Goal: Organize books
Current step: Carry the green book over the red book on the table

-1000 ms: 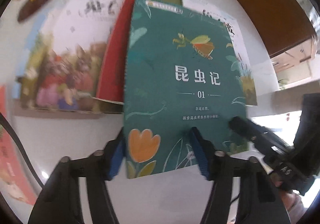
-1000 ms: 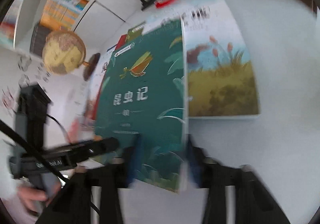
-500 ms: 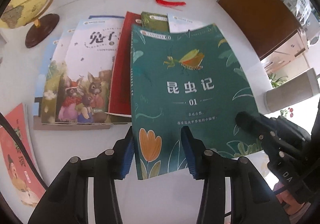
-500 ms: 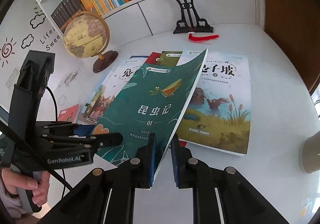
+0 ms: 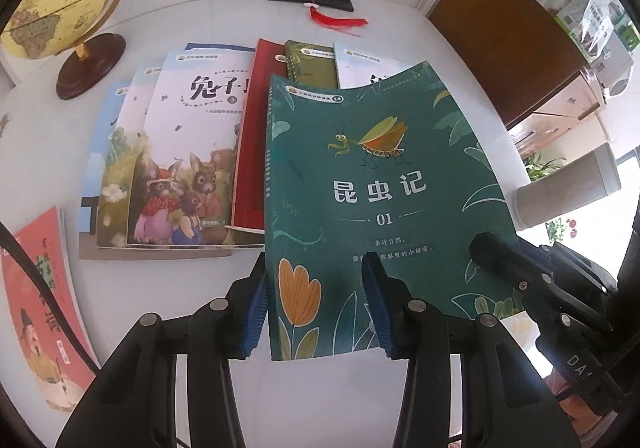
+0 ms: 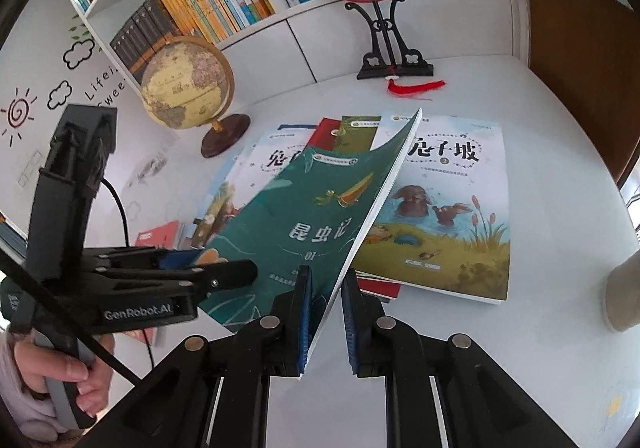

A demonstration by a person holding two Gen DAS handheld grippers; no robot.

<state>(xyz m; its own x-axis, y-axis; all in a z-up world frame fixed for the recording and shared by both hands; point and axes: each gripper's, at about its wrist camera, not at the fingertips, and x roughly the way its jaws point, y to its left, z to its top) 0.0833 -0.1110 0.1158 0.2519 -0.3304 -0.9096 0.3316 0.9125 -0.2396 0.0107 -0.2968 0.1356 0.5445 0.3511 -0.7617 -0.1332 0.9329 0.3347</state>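
Now, left gripper clamped on green book's near edge, right gripper pinching its side, book tilted above white table.

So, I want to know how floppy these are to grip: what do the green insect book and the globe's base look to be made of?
Green insect book: thin paperback with a matte card cover, it seems; it bows between the left gripper and right gripper, and white page edges show.
Globe's base: dark, glossy and round, probably varnished wood, though plastic can't be excluded.
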